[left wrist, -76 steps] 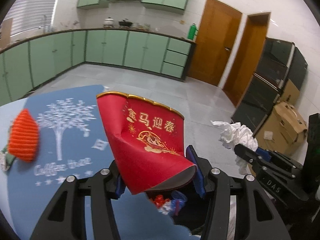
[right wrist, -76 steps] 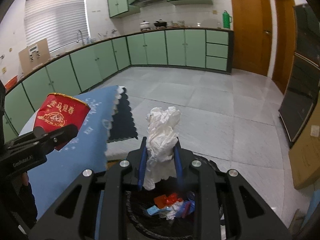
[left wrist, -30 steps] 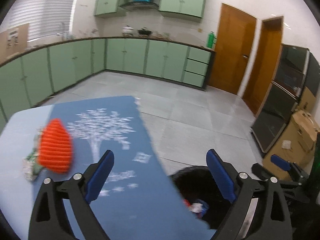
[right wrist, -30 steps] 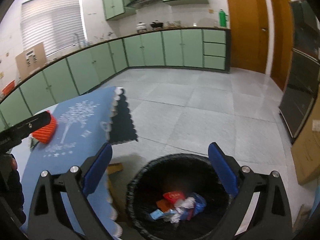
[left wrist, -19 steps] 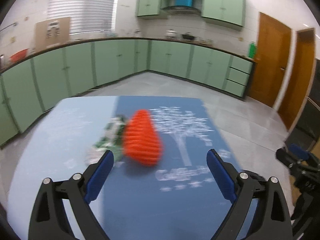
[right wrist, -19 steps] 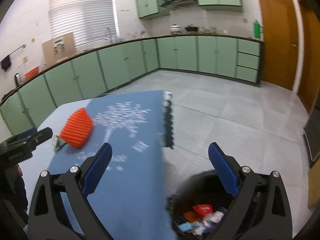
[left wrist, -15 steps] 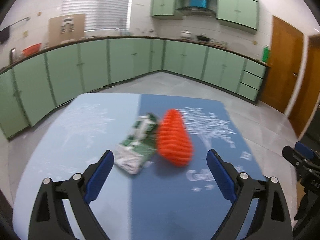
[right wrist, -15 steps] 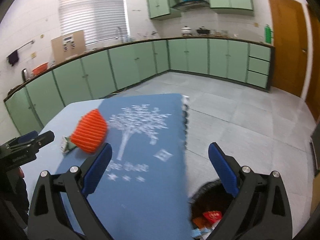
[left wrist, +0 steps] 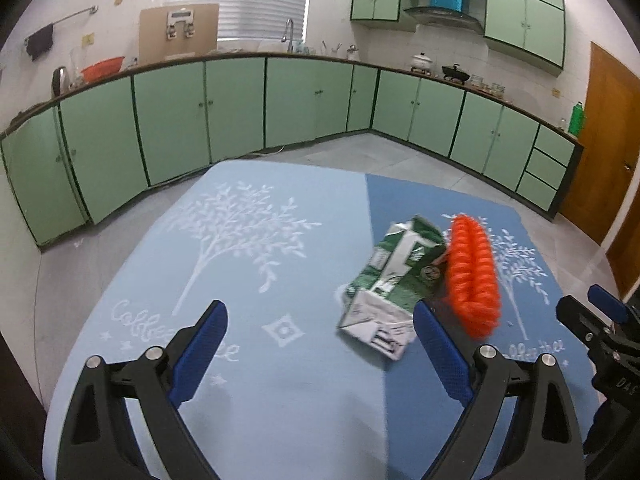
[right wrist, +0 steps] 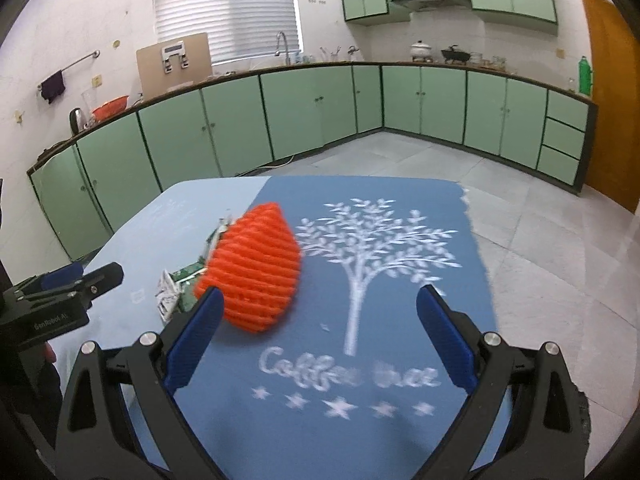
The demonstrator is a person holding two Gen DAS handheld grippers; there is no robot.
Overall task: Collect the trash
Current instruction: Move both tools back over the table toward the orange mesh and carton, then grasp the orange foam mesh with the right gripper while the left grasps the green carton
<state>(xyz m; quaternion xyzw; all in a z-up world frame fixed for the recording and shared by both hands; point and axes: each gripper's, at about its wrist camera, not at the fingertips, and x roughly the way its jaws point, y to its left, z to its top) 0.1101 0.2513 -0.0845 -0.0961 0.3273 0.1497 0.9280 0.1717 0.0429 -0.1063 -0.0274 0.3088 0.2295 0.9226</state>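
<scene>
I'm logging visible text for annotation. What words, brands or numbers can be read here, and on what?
"Coffee tree": tablecloth, under the white tree print, blurred.
"GenRobot.AI": body of the left gripper, right wrist view.
"DAS", cut off: body of the right gripper, left wrist view.
Green and white carton: print too blurred to read.

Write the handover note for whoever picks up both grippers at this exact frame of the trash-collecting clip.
Left gripper: open, empty, above the tablecloth, facing the crushed green-and-white carton.
Right gripper: open, empty, with the orange foam fruit net just ahead on its left.
Carton and net lie side by side, apparently touching, near the cloth's colour seam.
Done: nothing these views can confirm; the bin is out of view.
Left: grasp both pieces and bin them.
</scene>
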